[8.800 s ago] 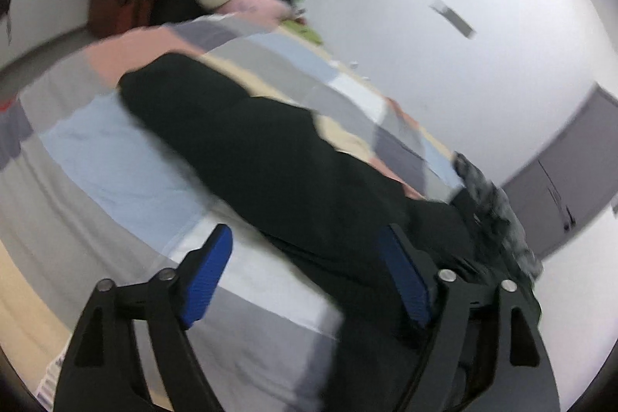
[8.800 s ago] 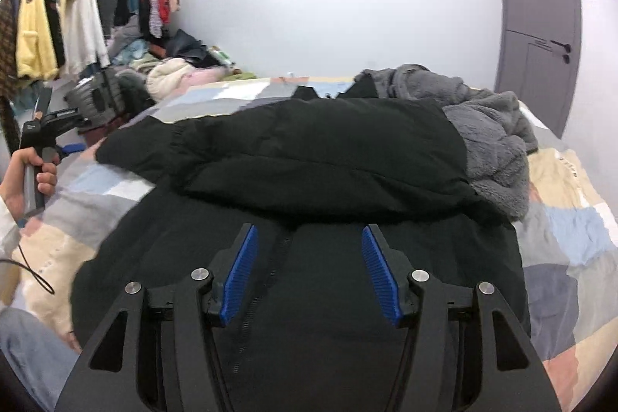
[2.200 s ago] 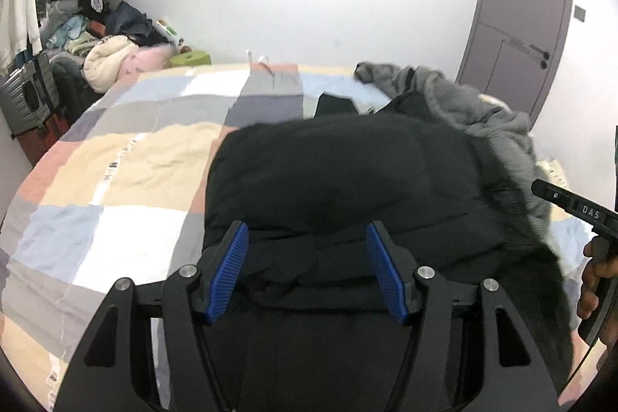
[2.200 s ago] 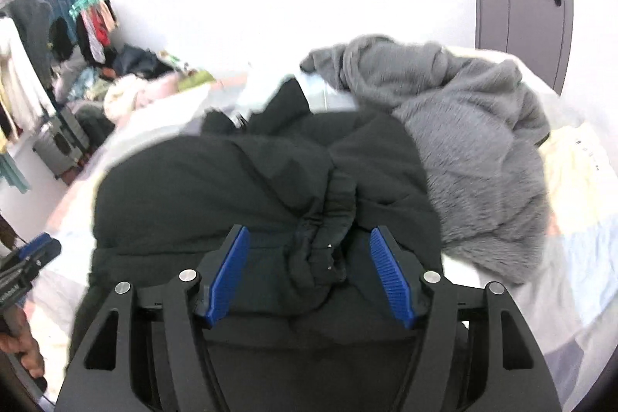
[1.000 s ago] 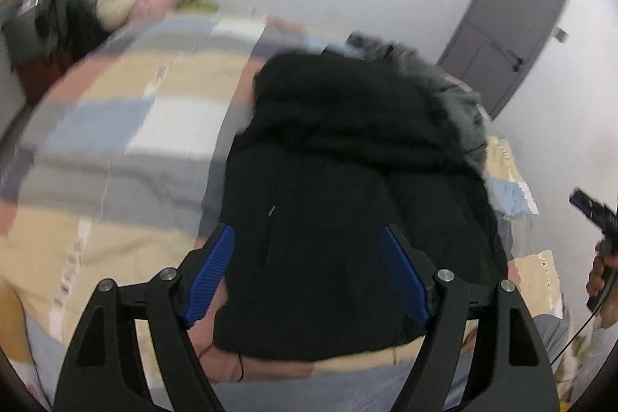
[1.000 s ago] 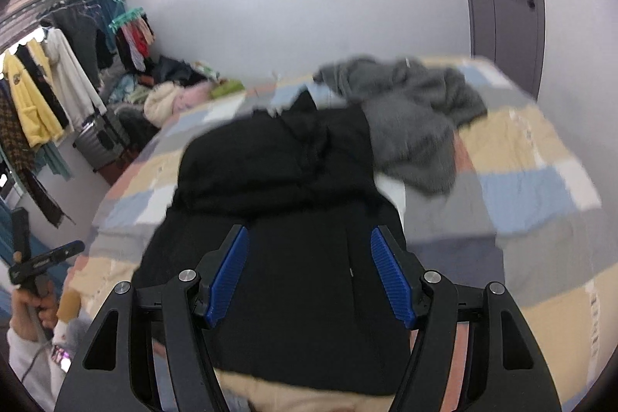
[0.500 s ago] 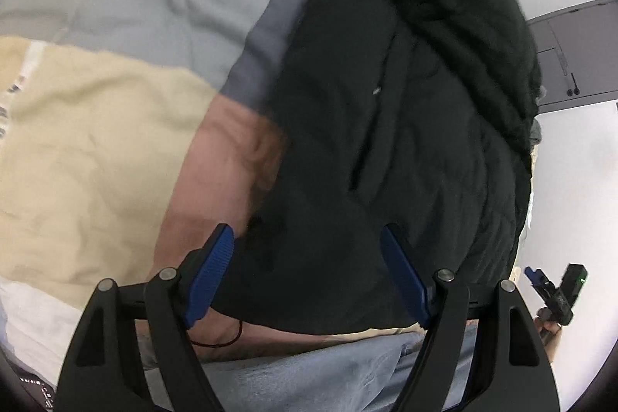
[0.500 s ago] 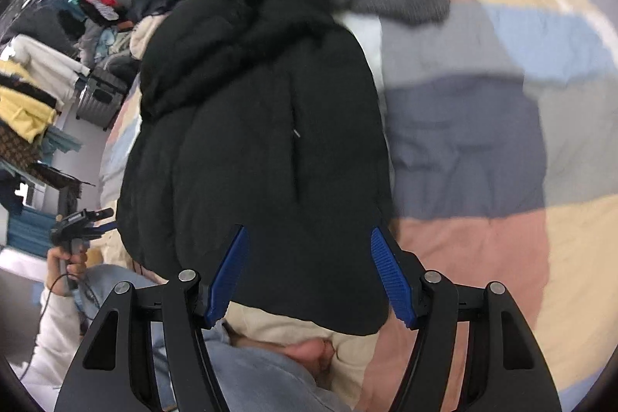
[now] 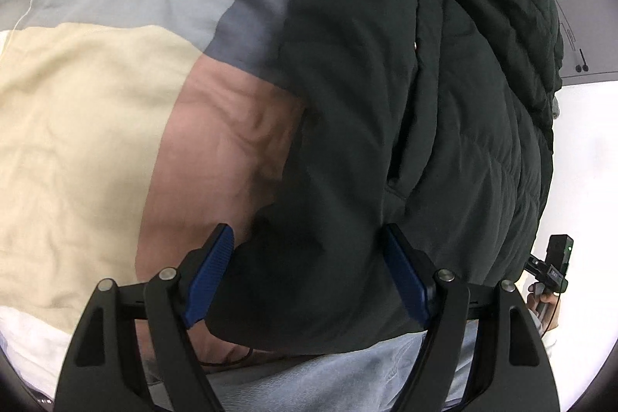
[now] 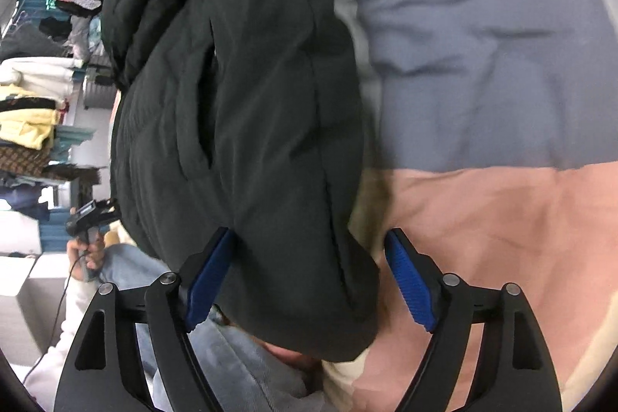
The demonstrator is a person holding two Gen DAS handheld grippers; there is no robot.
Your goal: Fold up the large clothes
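A black puffer jacket (image 9: 405,103) lies lengthwise on the patchwork bed cover (image 9: 77,141), its hem nearest me. My left gripper (image 9: 309,273) points down at the hem's left corner. It is open, and the black fabric lies between its blue pads (image 9: 210,269) without being pinched. In the right wrist view my right gripper (image 10: 309,280) hangs over the jacket's (image 10: 239,103) right hem corner. Its jaws are opening; the corner sits between them, close to the left pad (image 10: 208,273) and clear of the right one.
The person's blue jeans (image 9: 347,373) press against the bed's near edge under the hem. Open bed cover (image 10: 483,103) stretches right of the jacket. Stacked clothes and a rack (image 10: 31,111) stand at the far left. A grey door (image 9: 587,26) is behind the bed.
Both grippers have dropped and tilted down from looking across the bed to hanging right over the jacket's near hem. The right jaws have spread a little wider.
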